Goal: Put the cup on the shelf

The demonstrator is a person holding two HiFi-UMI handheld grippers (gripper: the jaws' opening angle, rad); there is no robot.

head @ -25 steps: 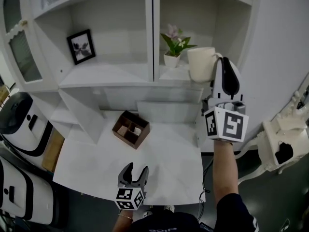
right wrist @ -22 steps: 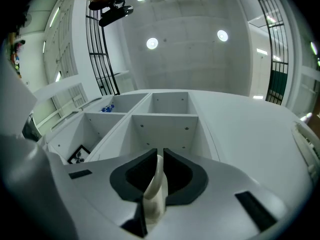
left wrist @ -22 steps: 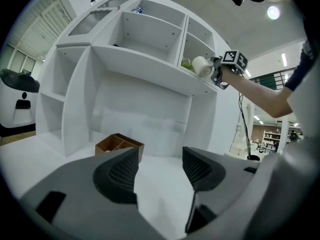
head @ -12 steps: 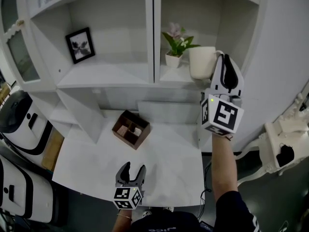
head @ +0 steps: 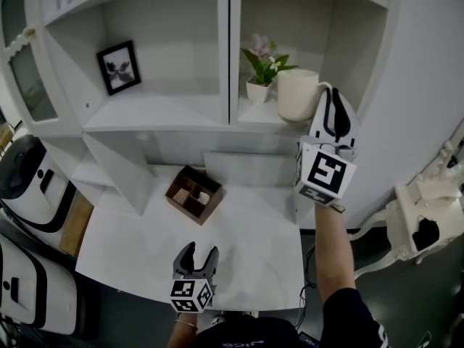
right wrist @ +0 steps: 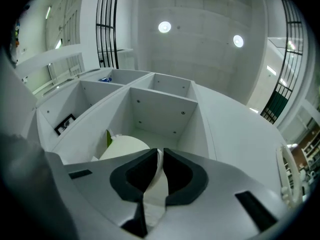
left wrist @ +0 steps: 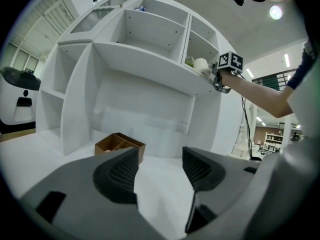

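Observation:
The white cup is at the front of the right shelf compartment, just right of a small potted plant; whether it rests on the board I cannot tell. My right gripper is shut on the cup's handle, pointing up toward the shelf. In the right gripper view the cup's rounded body shows beyond the dark pads. My left gripper hovers low over the white table's near edge, open and empty. From the left gripper view the cup and the right gripper's marker cube appear at the shelf's right end.
A brown divided box sits on the white table under the shelf. A framed picture leans in the left compartment. White and black appliances stand at the left, a white ornate piece of furniture at the right.
My right gripper has carried the cup left and a little lower, deeper into the right compartment beside the plant. The left gripper has stayed in place.

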